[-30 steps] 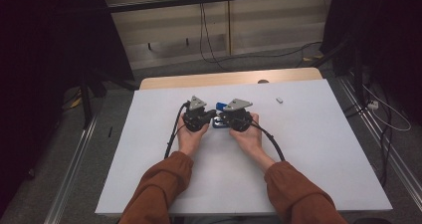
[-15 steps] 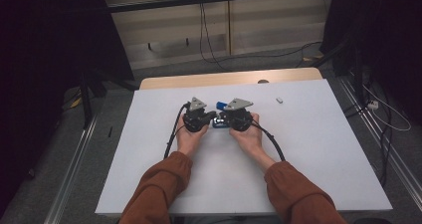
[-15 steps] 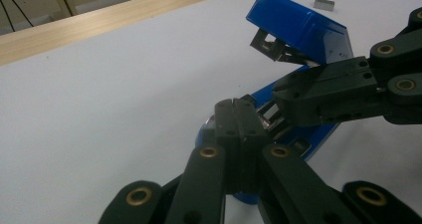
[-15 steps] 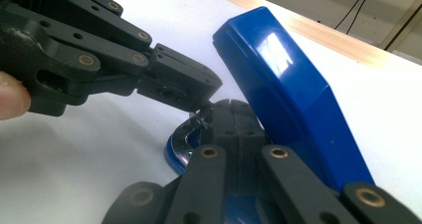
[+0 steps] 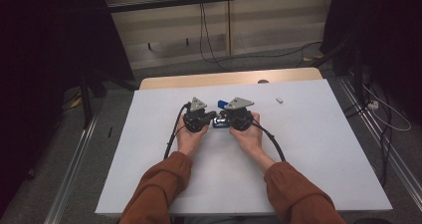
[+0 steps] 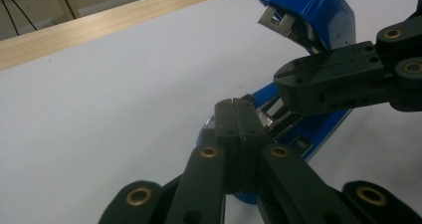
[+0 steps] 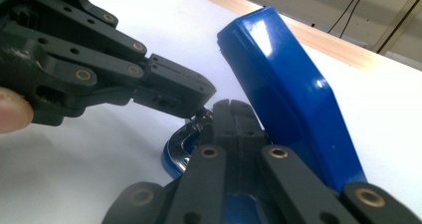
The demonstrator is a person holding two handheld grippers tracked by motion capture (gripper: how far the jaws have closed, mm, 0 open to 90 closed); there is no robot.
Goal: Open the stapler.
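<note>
High view: left gripper [image 5: 213, 117] and right gripper [image 5: 222, 118] meet tip to tip mid-counter [image 5: 318, 149], blue stapler [image 5: 221, 104] between them. Both sets of fingers [image 6: 238, 115] are pressed together, pinching nothing. Stapler lies open, lid tilted up, fingertips poking into its base. Small white piece [image 5: 279, 100] sits far right.
</note>
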